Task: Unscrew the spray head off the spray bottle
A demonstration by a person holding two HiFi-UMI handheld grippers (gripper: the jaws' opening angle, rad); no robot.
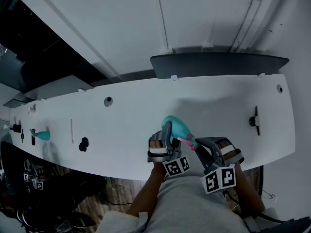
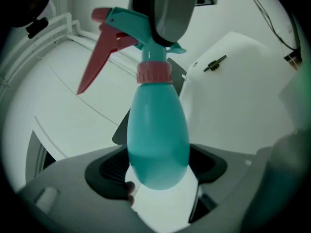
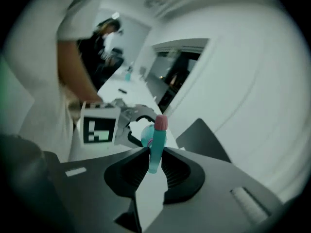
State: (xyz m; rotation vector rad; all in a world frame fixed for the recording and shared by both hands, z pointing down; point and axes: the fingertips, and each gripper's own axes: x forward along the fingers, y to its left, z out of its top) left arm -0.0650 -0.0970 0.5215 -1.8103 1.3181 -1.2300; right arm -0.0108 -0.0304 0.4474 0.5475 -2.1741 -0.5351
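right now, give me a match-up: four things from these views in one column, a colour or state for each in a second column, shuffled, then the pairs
1 bottle body
2 trigger
3 left gripper
4 right gripper

A closed on the spray head
B teal
C closed on the bottle body
D red

Pairs: 1-B; 2-D; 3-C; 4-A

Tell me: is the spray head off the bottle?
No, the spray head sits on the bottle, joined at the pink collar.
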